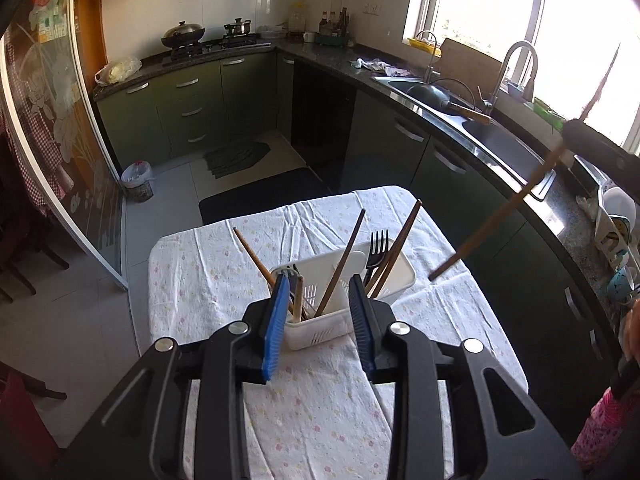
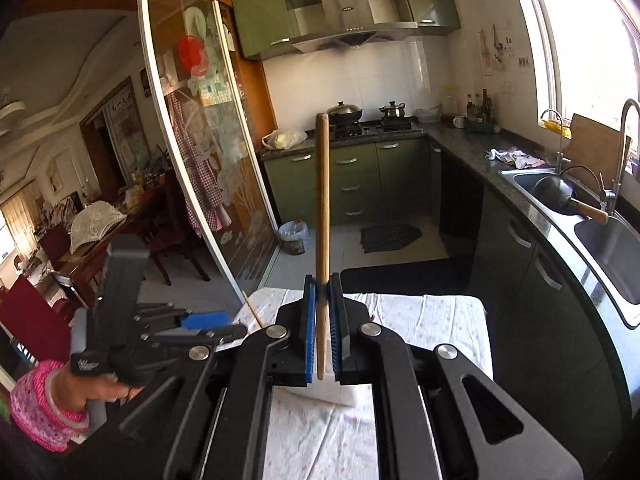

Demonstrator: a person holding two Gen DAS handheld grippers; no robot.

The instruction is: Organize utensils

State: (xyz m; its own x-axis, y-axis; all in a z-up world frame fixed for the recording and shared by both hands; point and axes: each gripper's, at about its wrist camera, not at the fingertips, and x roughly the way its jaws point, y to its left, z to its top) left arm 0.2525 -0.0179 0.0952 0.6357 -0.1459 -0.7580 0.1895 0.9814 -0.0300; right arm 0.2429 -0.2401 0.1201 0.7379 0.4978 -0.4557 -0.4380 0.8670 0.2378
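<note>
Between the right gripper's pressed blue pads, a wooden chopstick stands upright above the table; light, stiff and smooth, it seems best pinched mid-shaft. Over the white basket of utensils, the left gripper hangs spread and empty.

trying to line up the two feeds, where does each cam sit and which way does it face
Left wrist: on the left gripper, tilted down at the white basket on the table; its own open fingers show.
Right wrist: on the right gripper, facing the stove; its fingers clamp a chopstick, a hand at left.
Shared: table, stove, sink, each other's gripper.
</note>
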